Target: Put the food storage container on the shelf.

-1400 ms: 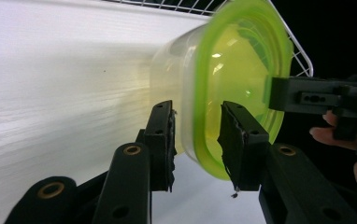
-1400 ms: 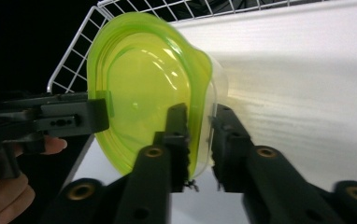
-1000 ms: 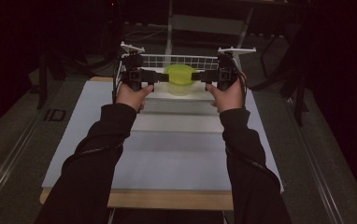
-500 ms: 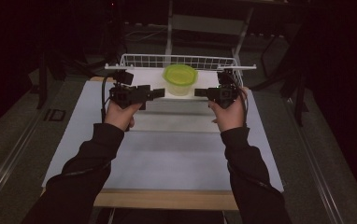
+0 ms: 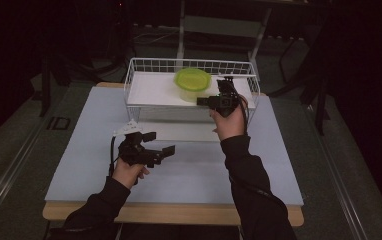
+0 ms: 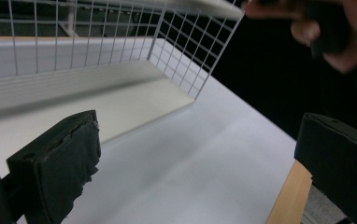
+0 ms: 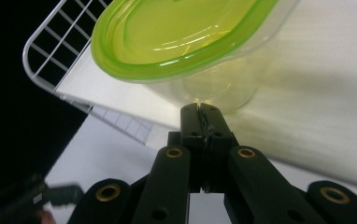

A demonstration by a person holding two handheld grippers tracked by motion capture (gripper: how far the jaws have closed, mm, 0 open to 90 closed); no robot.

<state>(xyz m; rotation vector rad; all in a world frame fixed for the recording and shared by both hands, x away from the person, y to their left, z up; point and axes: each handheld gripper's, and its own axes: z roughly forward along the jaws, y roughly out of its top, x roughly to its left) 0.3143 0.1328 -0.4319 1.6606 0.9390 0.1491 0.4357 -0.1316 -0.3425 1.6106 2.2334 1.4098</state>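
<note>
Looking along my right tongs (image 7: 200,108), pressed together and empty: the green-lidded tub (image 5: 192,83) sits in the wire basket (image 5: 144,67) just ahead. Left tongs (image 5: 160,146), spread wide, hang low over the worktop (image 5: 79,140), well apart.

"ID" on floor mat (image 5: 59,123)

Left gripper (image 6: 195,172): jaws spread wide, nothing between them
Surface (image 6: 181,172): white, directly under and ahead of the gripper
Wire rack (image 6: 120,42): ahead, upper left, white shelf inside
Other hand (image 6: 326,32): upper right, blurred, holding something dark
</note>
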